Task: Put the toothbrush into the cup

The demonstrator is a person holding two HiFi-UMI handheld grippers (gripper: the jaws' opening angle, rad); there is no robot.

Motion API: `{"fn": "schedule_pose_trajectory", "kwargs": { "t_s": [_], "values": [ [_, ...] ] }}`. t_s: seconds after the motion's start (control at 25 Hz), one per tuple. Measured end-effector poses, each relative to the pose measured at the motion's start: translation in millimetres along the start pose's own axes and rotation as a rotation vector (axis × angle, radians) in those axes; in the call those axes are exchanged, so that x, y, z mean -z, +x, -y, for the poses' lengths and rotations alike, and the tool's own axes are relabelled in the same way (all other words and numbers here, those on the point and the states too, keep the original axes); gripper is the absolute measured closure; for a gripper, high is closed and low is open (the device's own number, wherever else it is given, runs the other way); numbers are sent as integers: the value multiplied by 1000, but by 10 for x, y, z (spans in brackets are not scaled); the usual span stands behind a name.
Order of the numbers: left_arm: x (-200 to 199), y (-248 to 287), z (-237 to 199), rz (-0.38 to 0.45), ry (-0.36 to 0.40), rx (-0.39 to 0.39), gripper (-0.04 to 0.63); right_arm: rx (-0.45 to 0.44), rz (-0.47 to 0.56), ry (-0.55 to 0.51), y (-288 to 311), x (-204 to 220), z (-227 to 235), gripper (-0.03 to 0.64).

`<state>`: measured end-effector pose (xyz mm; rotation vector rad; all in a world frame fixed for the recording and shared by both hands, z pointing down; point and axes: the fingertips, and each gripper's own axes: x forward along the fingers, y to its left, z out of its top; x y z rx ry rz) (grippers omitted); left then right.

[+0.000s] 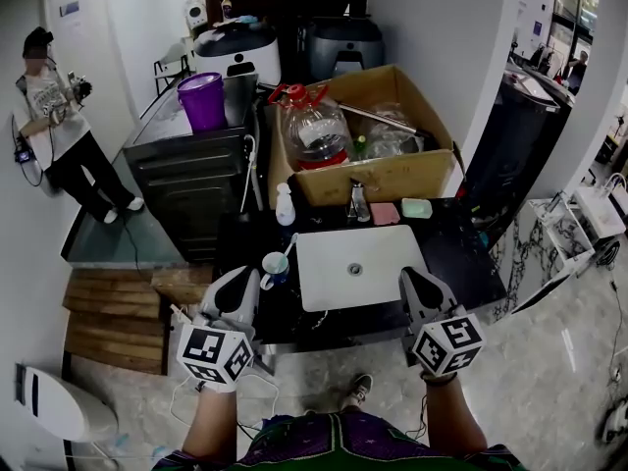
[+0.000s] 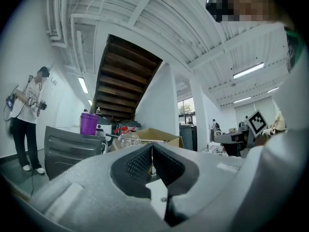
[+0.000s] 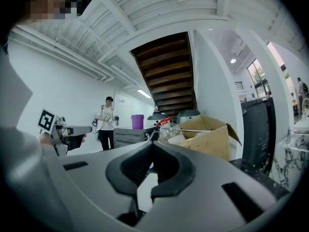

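black counter [image 1: 461,248] | on it: cup [image 1: 274,267], white bottle [image 1: 285,207], pink block [image 1: 384,213], green block [image 1: 416,207]

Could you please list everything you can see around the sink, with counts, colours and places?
cup: one, white and blue, on the counter left of the sink
toothbrush: one, pale, standing in the cup
sink: one, white, in the black counter
small bottle: one, white, behind the cup
blocks: two, pink and green, behind the sink
cardboard box: one, brown, behind the sink
water jug: one, clear, red cap, in the box
bucket: one, purple, on the dark cabinet
bystander: one, far left
left gripper: shut, empty
right gripper: shut, empty
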<state>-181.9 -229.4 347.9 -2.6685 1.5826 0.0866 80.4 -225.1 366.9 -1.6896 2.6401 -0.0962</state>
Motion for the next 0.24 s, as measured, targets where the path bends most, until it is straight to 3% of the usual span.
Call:
{"fn": "schedule_pose_trajectory", "kwargs": {
  "t_s": [0.24],
  "values": [
    [-24,-2,20,-3,6,11,578,-3,-2,7,-2,5,-13,621]
  ]
}}
